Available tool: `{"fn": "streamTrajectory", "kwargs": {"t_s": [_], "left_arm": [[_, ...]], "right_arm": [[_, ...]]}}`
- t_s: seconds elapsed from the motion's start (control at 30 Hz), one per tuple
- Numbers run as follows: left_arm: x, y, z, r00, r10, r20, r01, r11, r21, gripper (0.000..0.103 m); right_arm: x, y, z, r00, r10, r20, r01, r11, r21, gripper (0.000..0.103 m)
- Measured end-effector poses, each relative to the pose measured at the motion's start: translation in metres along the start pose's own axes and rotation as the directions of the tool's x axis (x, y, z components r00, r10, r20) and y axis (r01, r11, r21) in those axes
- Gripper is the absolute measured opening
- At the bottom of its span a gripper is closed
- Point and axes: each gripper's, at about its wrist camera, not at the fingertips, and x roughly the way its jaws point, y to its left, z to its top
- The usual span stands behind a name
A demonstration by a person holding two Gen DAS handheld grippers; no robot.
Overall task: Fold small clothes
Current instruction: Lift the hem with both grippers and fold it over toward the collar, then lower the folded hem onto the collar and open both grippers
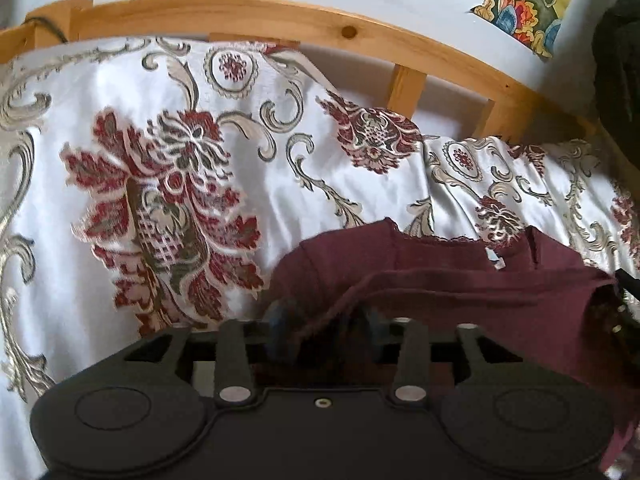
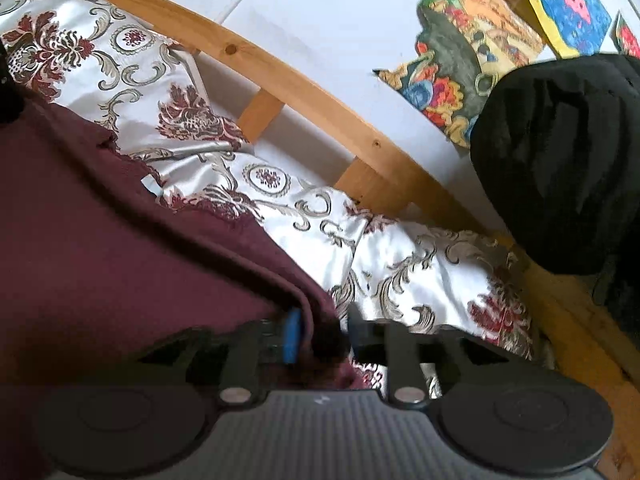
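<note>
A small maroon top (image 1: 460,280) with a lace-trimmed neckline lies on the patterned bedspread (image 1: 120,92), its lower part folded up over itself. My left gripper (image 1: 326,320) stands at the folded edge near the garment's left side. Its jaws are apart and a strip of the cloth runs loosely between them. In the right wrist view the same maroon top (image 2: 100,240) fills the left half. My right gripper (image 2: 324,336) sits at its right edge, where a fold of cloth lies between the blue pad (image 2: 291,336) and the other finger, which stand apart and do not pinch it.
The white satin bedspread (image 2: 400,264) with red and gold flowers covers the bed. A wooden bed rail (image 1: 280,20) curves along the far side against a white wall. A black garment (image 2: 560,152) hangs at the right, and colourful pictures (image 2: 460,60) are on the wall.
</note>
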Motion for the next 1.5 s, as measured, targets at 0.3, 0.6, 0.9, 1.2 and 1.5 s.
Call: {"fn": "streamTrajectory", "kwargs": {"t_s": [0.3, 0.6, 0.9, 1.2, 1.5], "left_arm": [[-0.018, 0.008, 0.001, 1.000, -0.012, 0.020, 0.014, 0.998, -0.060, 0.086], [-0.002, 0.010, -0.007, 0.998, 0.031, -0.055, -0.033, 0.999, -0.043, 0.062], [-0.010, -0.003, -0.010, 1.000, 0.016, 0.014, -0.016, 1.000, 0.027, 0.010], [-0.040, -0.016, -0.005, 0.969, 0.013, 0.246, -0.036, 0.995, 0.088, 0.008], [-0.010, -0.018, -0.018, 0.984, 0.063, 0.167, -0.082, 0.990, 0.111, 0.008]], "right_arm": [[-0.012, -0.023, 0.004, 0.998, 0.056, 0.012, -0.057, 0.991, 0.122, 0.099], [0.005, -0.054, -0.009, 0.967, 0.244, -0.072, -0.193, 0.888, 0.419, 0.081], [0.029, -0.067, -0.028, 0.934, 0.333, -0.128, -0.207, 0.797, 0.567, 0.021], [0.001, -0.075, -0.016, 0.990, 0.140, -0.016, -0.115, 0.865, 0.489, 0.004], [0.014, -0.077, -0.025, 0.987, 0.127, -0.097, -0.059, 0.856, 0.514, 0.000]]}}
